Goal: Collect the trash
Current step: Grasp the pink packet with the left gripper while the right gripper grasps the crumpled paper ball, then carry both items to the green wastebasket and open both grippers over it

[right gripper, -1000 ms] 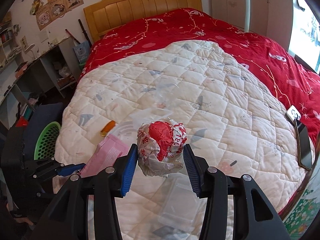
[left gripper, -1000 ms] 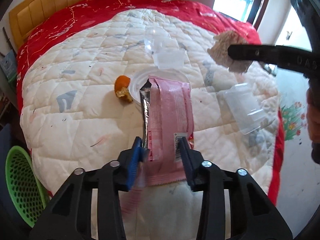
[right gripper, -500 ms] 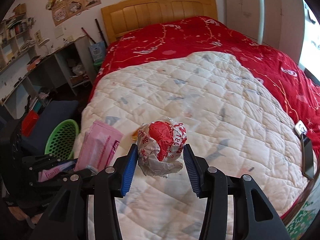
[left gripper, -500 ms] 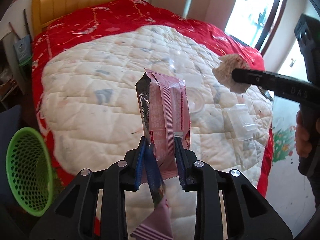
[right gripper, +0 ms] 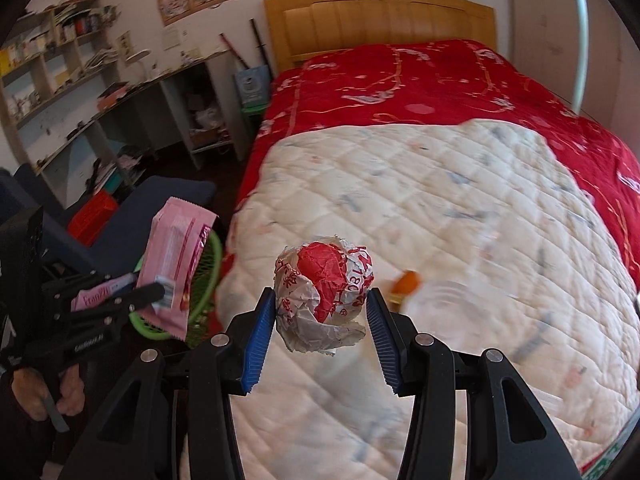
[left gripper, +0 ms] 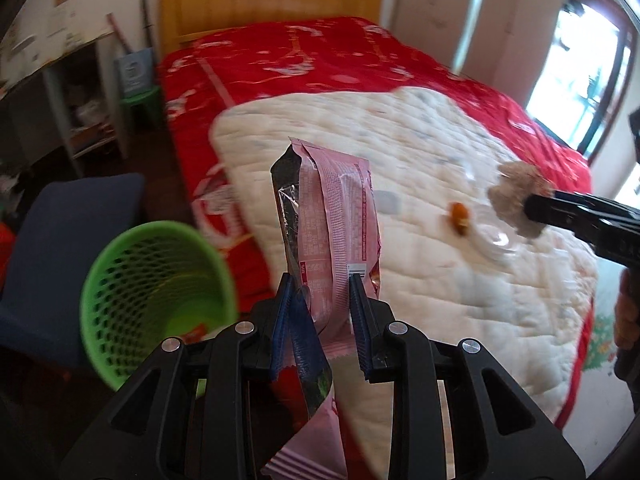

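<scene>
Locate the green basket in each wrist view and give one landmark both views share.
Left wrist view: the green basket stands at lower left, on the floor beside the bed, in front of a blue chair.
Right wrist view: only a sliver of it shows at left of centre, behind the pink wrapper held in the left tongs.
Shared landmark: the wooden headboard, top centre in both.

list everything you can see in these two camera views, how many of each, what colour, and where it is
snack wrapper: 1, pink, clamped in left gripper
crumpled paper ball: 1, red and white, clamped in right gripper
mesh bin: 1, green, on floor beside bed
orange scrap: 1, orange, on quilt
quilt: 1, white, over bed
bedspread: 1, red, under quilt
headboard: 1, wooden, at wall
shelves: several, pale, along left wall
left gripper: 1, black with blue pads
right gripper: 1, black with blue pads
</scene>
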The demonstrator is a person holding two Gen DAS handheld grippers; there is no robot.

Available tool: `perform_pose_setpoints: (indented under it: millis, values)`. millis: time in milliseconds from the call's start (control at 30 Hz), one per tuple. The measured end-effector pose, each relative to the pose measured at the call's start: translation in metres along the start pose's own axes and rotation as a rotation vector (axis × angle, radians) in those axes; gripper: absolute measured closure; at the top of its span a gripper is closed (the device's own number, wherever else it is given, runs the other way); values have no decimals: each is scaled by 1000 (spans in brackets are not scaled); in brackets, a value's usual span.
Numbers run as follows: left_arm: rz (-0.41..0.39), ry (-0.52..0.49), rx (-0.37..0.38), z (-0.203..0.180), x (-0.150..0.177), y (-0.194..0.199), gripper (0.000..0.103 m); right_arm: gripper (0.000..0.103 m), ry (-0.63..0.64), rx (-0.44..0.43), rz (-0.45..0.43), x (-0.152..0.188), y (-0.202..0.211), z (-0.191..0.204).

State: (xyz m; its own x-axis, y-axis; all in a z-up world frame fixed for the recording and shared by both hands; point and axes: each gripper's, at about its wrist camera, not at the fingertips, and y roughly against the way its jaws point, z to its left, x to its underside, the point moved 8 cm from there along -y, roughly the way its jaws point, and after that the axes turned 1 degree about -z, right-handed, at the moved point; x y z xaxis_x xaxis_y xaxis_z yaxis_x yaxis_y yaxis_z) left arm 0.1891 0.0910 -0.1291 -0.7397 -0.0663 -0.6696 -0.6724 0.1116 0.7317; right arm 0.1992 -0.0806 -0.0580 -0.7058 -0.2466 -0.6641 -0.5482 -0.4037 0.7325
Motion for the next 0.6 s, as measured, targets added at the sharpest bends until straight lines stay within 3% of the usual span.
perform_pose_setpoints:
  millis: [100, 367, 533, 600]
  values:
    - [7, 36, -73, 42, 2, -1, 76, 58, 21, -25, 8, -4, -11, 20]
    - [46, 135, -179, 122, 9, -17, 75, 58, 79, -81, 38, -13, -41, 75]
    - [71, 180, -217, 155, 16, -30, 68, 58, 94, -98, 56, -15, -56, 93]
    - [71, 197, -222, 164, 17, -32, 56, 58, 97, -105, 63, -14, -62, 98]
